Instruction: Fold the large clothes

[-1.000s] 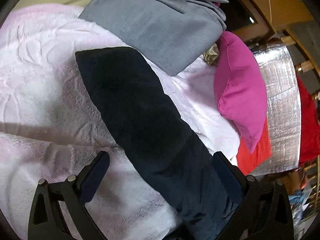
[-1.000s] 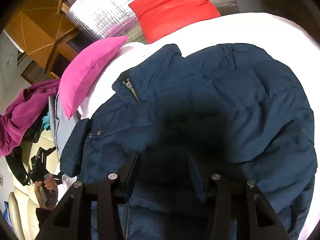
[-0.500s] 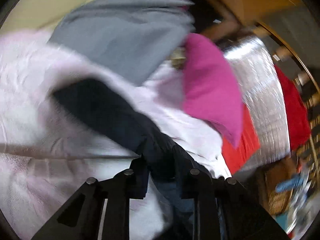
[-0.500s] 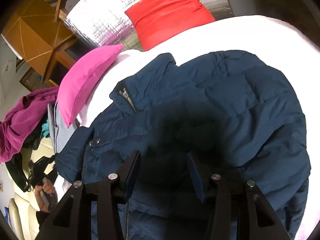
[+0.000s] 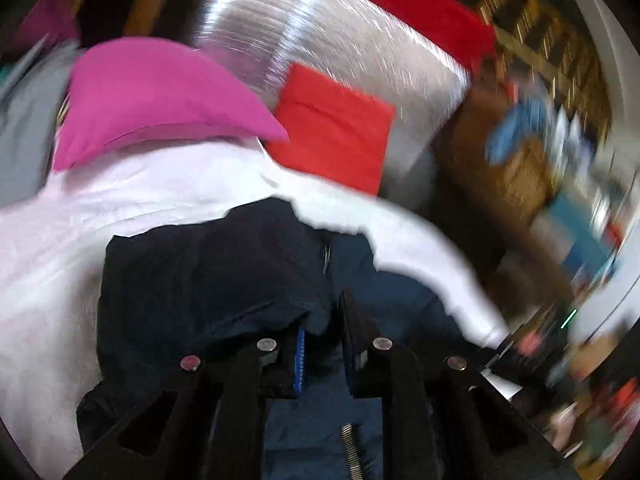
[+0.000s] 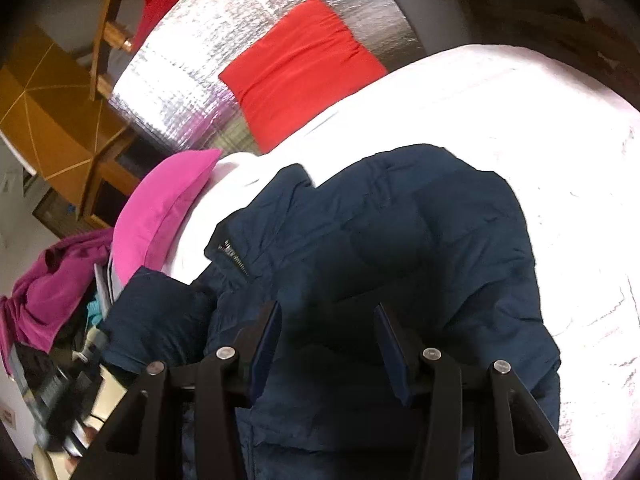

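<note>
A navy puffer jacket [image 6: 400, 240] lies spread on a white bed cover [image 6: 520, 120], collar and zip toward the pillows. My left gripper [image 5: 324, 328] is shut on the jacket's sleeve [image 5: 208, 280], which hangs bunched from its pads above the cover; that view is motion-blurred. In the right wrist view the lifted sleeve [image 6: 156, 320] rises at the jacket's left side. My right gripper [image 6: 328, 340] sits low on the jacket body, its jaws half apart with puffy fabric filling the shadowed gap between them.
A pink pillow [image 5: 152, 92] and a red pillow [image 5: 332, 132] lean at the bed's head against a silver foil panel [image 5: 320, 32]. Grey clothing [image 5: 24, 120] and a magenta garment [image 6: 48, 292] lie piled beyond the pink pillow. Wooden furniture [image 6: 52, 120] stands behind.
My left gripper went from wide open over the sleeve to shut on it, then lifted and swung it toward the jacket body while rolling. The right gripper shifted slightly on the jacket.
</note>
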Demonstrator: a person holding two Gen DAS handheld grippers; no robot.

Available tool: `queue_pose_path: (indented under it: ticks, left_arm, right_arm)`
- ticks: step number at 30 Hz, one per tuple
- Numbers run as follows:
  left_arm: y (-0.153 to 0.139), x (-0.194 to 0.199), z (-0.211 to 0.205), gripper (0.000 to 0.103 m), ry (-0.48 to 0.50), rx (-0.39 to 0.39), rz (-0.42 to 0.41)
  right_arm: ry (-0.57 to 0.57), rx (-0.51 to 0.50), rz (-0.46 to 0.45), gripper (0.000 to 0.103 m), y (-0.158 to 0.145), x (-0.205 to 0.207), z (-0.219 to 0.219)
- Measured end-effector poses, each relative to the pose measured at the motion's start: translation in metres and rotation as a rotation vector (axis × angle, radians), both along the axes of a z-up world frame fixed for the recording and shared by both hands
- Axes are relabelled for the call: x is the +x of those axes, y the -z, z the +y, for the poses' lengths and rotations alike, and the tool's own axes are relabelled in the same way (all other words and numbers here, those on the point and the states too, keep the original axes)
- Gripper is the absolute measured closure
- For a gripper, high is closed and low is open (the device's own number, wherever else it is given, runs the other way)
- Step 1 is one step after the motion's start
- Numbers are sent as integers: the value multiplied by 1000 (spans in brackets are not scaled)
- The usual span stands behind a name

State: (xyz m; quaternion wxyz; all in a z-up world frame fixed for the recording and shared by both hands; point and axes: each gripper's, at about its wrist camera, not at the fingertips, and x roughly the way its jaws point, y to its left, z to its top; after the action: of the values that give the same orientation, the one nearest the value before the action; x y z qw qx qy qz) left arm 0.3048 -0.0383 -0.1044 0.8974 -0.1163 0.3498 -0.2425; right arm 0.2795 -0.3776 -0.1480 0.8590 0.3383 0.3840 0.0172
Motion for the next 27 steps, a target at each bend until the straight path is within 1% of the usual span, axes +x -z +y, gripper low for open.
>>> queue_pose_path:
  ticks: [1, 2, 3, 4, 5, 7, 9, 14, 27]
  left_arm:
    - [4, -4, -16, 86, -1, 99, -15]
    - [8, -10, -32, 84, -7, 209, -48]
    - [12, -18, -47, 84, -15, 325, -96]
    - [15, -22, -58, 79, -22, 416, -140]
    - [19, -29, -70, 70, -25, 504, -184]
    - [26, -37, -85, 60, -14, 603, -231]
    - [29, -43, -92, 60, 0, 638, -250]
    - [33, -50, -99, 60, 24, 657, -255]
    - [33, -37, -103, 60, 16, 651, -248]
  right_arm:
    - [4, 7, 2, 51, 1, 0, -3]
    - [7, 11, 4, 51, 2, 1, -4]
    - [11, 12, 6, 51, 2, 1, -6]
    - [13, 13, 7, 51, 3, 1, -7]
    - [15, 15, 7, 51, 3, 2, -8]
    - [16, 19, 6, 51, 3, 3, -10]
    - [20, 19, 3, 51, 3, 3, -11]
    - [20, 19, 1, 51, 4, 4, -10]
    - [14, 18, 6, 51, 5, 4, -12]
